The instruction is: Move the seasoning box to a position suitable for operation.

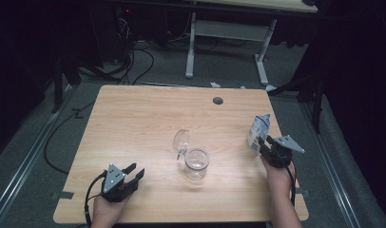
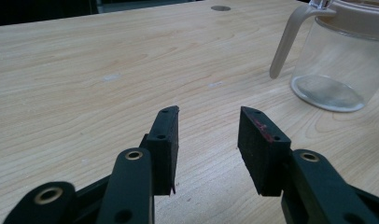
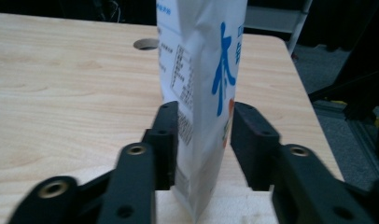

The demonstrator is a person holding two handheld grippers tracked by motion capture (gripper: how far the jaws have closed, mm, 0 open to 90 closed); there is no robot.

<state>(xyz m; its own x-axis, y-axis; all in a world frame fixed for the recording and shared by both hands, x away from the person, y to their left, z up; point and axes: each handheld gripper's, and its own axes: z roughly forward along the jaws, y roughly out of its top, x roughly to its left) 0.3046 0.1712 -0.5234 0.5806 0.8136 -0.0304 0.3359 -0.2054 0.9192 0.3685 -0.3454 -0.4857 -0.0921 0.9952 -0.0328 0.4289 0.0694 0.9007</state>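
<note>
A clear glass jar (image 1: pixel 197 163) stands mid-table with its hinged lid (image 1: pixel 181 141) tipped open to the left. In the left gripper view the jar (image 2: pixel 339 60) sits at the upper right, ahead of the jaws and apart from them. My left gripper (image 1: pixel 132 173) (image 2: pixel 208 140) rests open near the table's front left, nothing between its pads. A white pouch with blue print (image 1: pixel 257 133) (image 3: pixel 201 84) stands upright near the right edge. My right gripper (image 1: pixel 265 144) (image 3: pixel 201 140) is shut on its lower part, one jaw on each side.
The wooden table (image 1: pixel 134 118) has a round cable hole (image 1: pixel 217 100) at the back. Its right edge lies close beside the pouch. Beyond the table are a white desk frame (image 1: pixel 226 42) and cables on a grey floor.
</note>
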